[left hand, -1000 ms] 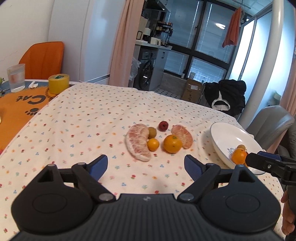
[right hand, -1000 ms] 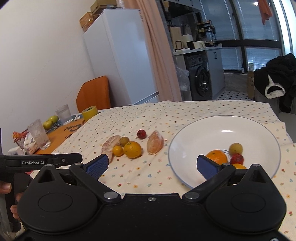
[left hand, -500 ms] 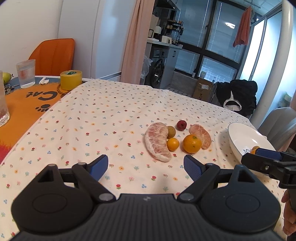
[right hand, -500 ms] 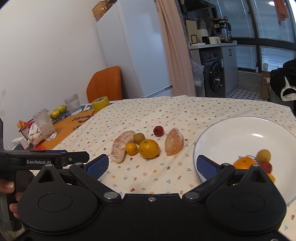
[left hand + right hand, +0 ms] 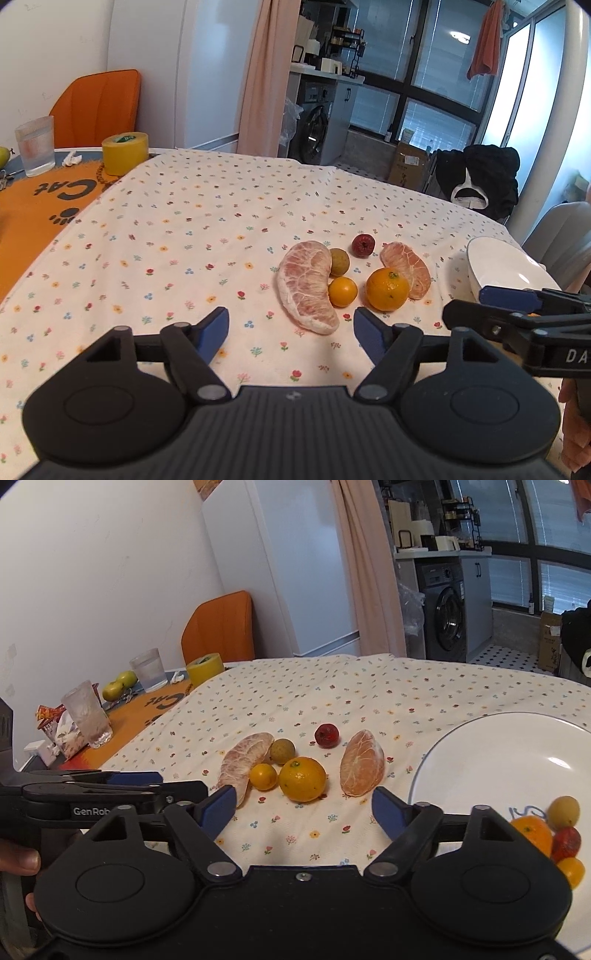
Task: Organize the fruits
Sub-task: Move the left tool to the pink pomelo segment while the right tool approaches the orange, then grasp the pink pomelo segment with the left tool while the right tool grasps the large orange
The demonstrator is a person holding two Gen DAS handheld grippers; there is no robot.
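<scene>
Where orange mat (image 5: 55, 199) reads "Cat", left gripper (image 5: 136, 781) marked "GenRob"

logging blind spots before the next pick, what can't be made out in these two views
- White plate, left wrist view: its contents are hidden behind the near rim and the right gripper.
- Same plate, right wrist view: cut off by the right edge.
- Plate fruits, right wrist view: partly behind the gripper's finger.
- Left gripper: open, empty.

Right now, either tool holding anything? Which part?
Nothing held. Left tool and right tool are both open and empty; the orange lies on the tablecloth, ungripped.
</scene>
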